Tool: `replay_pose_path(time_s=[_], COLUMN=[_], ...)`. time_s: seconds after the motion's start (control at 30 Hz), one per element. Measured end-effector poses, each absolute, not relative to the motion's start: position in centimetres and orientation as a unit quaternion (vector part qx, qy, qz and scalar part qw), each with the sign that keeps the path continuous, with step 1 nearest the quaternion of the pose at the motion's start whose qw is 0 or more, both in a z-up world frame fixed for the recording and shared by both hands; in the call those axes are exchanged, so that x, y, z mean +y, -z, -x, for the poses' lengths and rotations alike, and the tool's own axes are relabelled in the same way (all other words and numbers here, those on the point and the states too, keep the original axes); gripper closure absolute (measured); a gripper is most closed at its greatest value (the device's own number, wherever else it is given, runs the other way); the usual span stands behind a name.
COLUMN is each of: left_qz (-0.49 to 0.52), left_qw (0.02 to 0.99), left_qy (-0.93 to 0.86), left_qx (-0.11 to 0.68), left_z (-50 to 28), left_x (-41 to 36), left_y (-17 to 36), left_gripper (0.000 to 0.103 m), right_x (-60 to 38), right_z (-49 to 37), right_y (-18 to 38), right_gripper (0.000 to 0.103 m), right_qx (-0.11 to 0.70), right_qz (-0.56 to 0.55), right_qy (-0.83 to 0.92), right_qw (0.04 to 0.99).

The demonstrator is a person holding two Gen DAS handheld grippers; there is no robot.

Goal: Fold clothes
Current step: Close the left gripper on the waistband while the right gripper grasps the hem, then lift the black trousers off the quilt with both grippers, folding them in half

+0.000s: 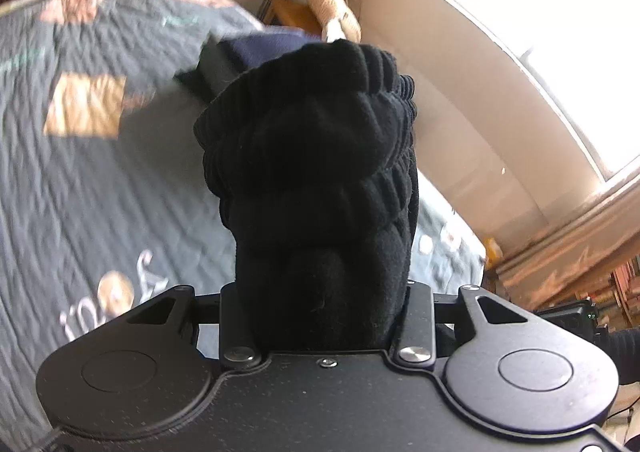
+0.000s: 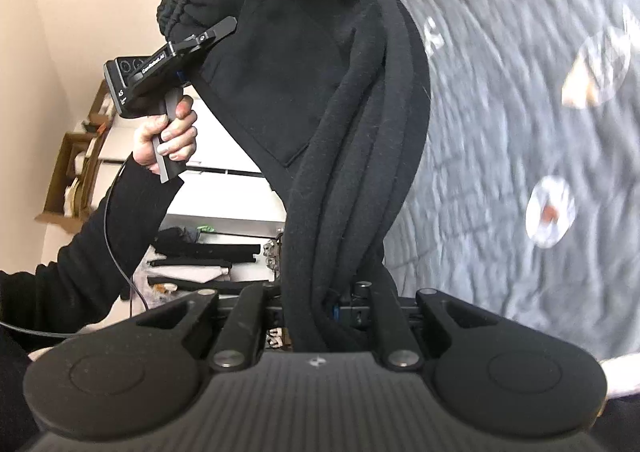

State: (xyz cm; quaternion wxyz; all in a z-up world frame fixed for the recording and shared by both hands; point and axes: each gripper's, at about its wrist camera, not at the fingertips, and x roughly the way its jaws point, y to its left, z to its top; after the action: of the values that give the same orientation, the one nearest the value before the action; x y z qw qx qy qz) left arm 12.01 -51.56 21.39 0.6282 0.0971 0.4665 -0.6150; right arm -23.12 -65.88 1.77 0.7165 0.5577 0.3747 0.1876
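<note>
In the left wrist view, the left gripper (image 1: 320,316) is clamped on a bunched black fleece garment (image 1: 316,155), probably sweatpants judging by the ribbed elastic waistband (image 1: 384,91) gathered above the fingers. The cloth fills the gap between the fingers and hangs in the air over a grey quilted bedspread (image 1: 80,191). One dark blue garment (image 1: 264,47) lies on the bedspread beyond it.

In the right wrist view, the right gripper (image 2: 320,328) grips a thick rope of folds of the same garment, while the other gripper shows upper left, held by one hand (image 2: 168,139) and pinching the waistband. One patch pocket (image 2: 280,91) faces the camera. The garment is stretched between the two grippers, clear of the bedspread.

The likely risk lies in the bunching: each gripper appears to hold several layers at once, so the garment could be laid down twisted or creased instead of flat. A thick, soft wad could also slip from a grip if pulled taut, and motion blur suggests quick movement.

Counted: two grippers, one black garment, one blue garment, one visible hand.
</note>
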Motion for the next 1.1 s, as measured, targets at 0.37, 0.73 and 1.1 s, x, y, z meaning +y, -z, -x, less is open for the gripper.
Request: replay_pose_path(time_s=[0.37,0.73,1.1], left_qz=[-0.068,-0.075,-0.091], left_qw=[0.656,0.618,0.568], left_qy=[0.622,0.688,0.719], left_qx=[0.423,0.373,0.39], left_z=[-8.3,-13.9,-25.8], left_x=[-66.2,-81.2,-95.5], left_y=[-32.4,-32.2,-24.1], left_gripper=[0.064,0.064,0.063], right_x=[-83.2,-94.1,-104.2], right_z=[24.7,19.8,7.6], right_y=[-12.5,-14.8,-10.2], right_gripper=[0.091,0.091,0.091], right_qx=[0.357,0.31,0.312], right_qz=[-0.509,-0.494,-0.491], right_qy=[-0.174,-0.122,-0.059], right_qw=[0.763,0.803,0.811])
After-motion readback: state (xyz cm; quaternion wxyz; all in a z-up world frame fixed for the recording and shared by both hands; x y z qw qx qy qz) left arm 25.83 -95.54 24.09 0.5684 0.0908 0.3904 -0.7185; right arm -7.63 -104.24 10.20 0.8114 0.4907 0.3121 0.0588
